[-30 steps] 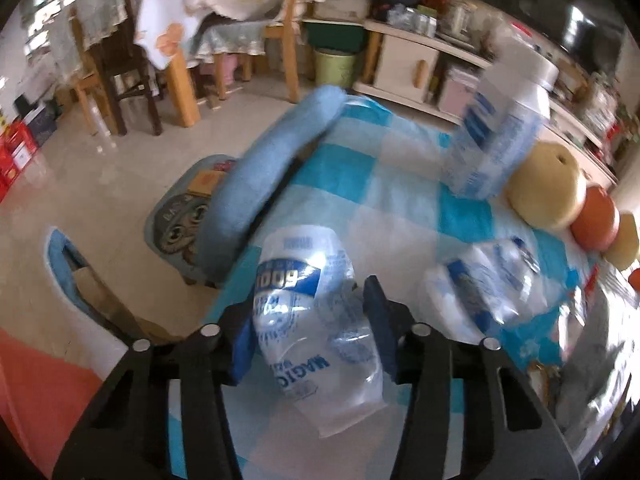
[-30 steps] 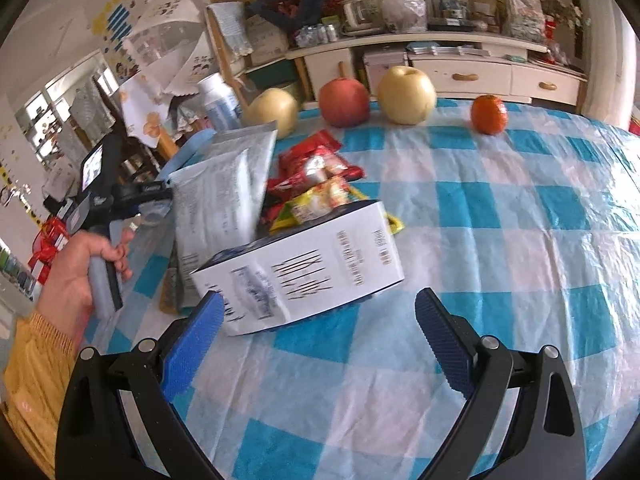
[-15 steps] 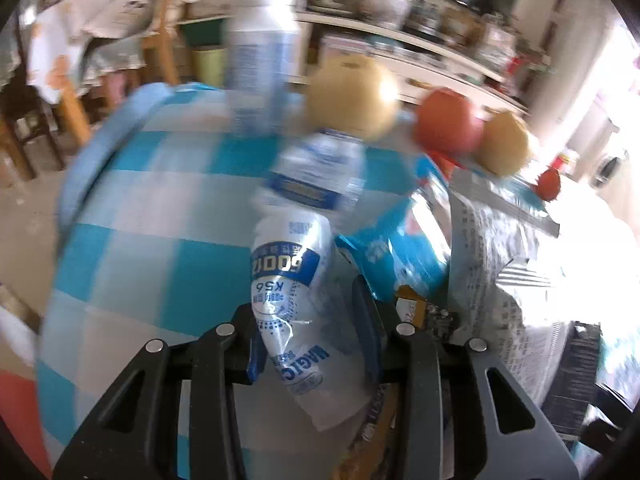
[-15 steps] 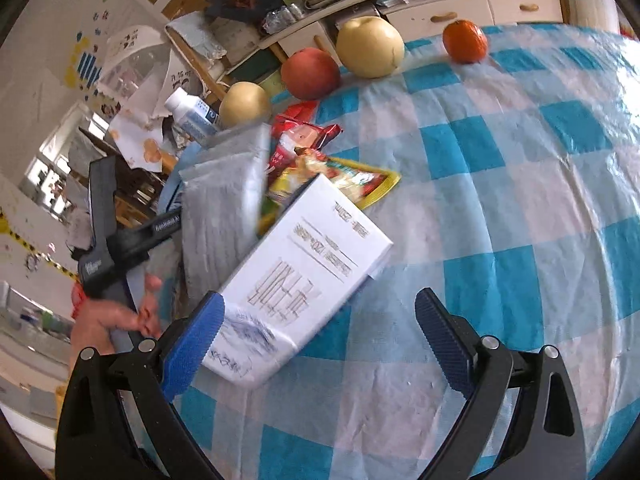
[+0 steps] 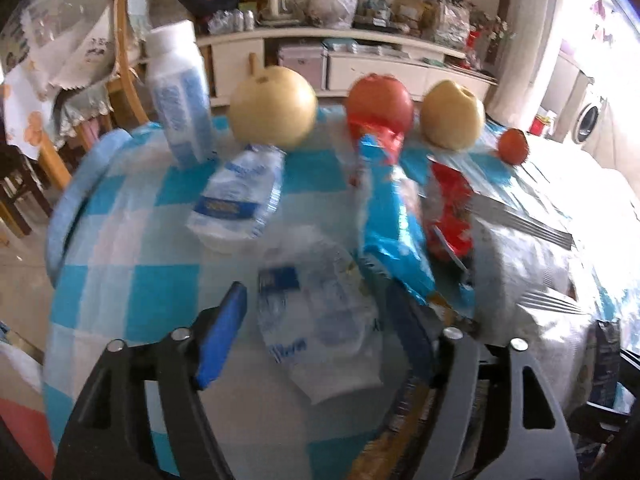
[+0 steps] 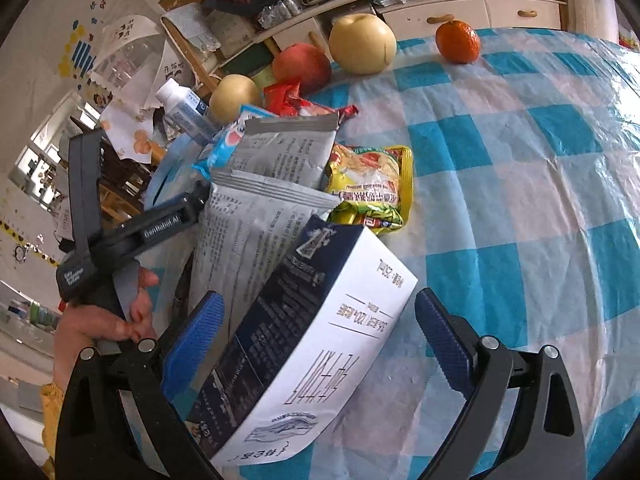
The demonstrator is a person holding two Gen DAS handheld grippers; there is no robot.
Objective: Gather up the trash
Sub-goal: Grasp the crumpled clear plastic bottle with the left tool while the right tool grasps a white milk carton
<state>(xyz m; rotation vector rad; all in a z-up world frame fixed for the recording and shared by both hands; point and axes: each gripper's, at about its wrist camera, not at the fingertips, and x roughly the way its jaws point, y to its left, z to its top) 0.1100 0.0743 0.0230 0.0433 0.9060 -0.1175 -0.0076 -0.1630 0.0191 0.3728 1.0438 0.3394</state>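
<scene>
My left gripper (image 5: 318, 300) hangs over the table's left end. Its jaws are opening around a crushed clear bottle (image 5: 316, 312), which sits loose between them, blurred, and the pads do not press it. Just beyond lie a second crushed bottle (image 5: 240, 200), a blue snack wrapper (image 5: 394, 232) and a red wrapper (image 5: 450, 208). My right gripper (image 6: 318, 300) is open. A white and navy carton (image 6: 320, 340) lies tilted between its fingers, apart from the right pad. Two grey pouches (image 6: 248, 240) and a yellow noodle packet (image 6: 368, 184) lie behind the carton.
On the blue-checked tablecloth (image 6: 520, 160), an upright white bottle (image 5: 178, 92), two pears (image 5: 272, 108), an apple (image 5: 380, 100) and an orange (image 6: 458, 42) stand along the far edge. A hand (image 6: 100, 320) holds the left gripper's handle. Chairs and a sideboard stand beyond.
The left gripper swung from the table's left edge toward the trash pile with the crushed bottle, then its jaws widened and the bottle came loose. The right gripper rolled; the carton now lies between its fingers.
</scene>
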